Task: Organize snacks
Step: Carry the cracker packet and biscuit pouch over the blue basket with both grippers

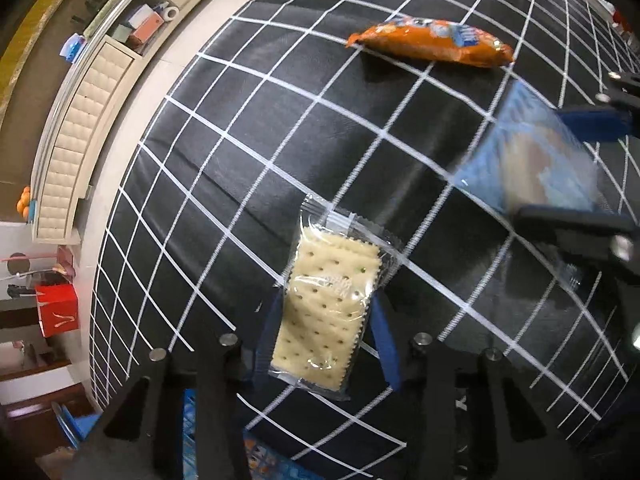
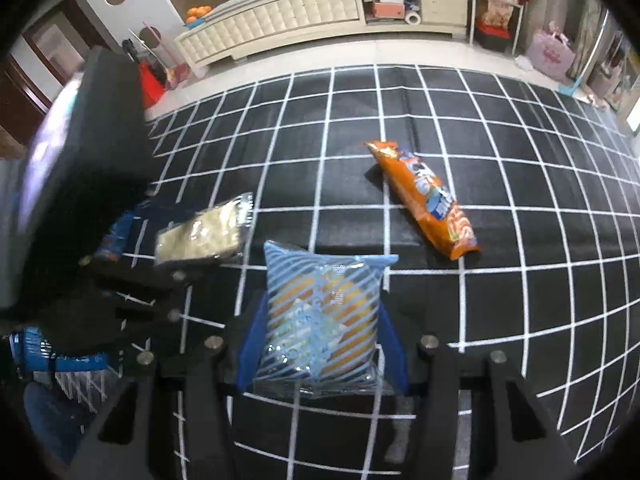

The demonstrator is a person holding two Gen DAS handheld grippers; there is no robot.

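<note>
My left gripper (image 1: 326, 332) is shut on a clear pack of pale crackers (image 1: 326, 304) and holds it above the black checked tablecloth (image 1: 200, 140). The pack also shows in the right wrist view (image 2: 204, 234), at the left. My right gripper (image 2: 320, 332) is shut on a blue-striped clear bag with a yellow cake (image 2: 320, 312) inside. That bag shows blurred in the left wrist view (image 1: 532, 156), at the right. An orange snack packet (image 1: 432, 42) lies flat on the cloth farther out; it also shows in the right wrist view (image 2: 426, 196).
A blue basket (image 2: 60, 356) sits low at the left, below the table edge. A cream sideboard (image 2: 280, 20) stands along the far wall. A red box (image 1: 58, 308) and other clutter stand on the floor.
</note>
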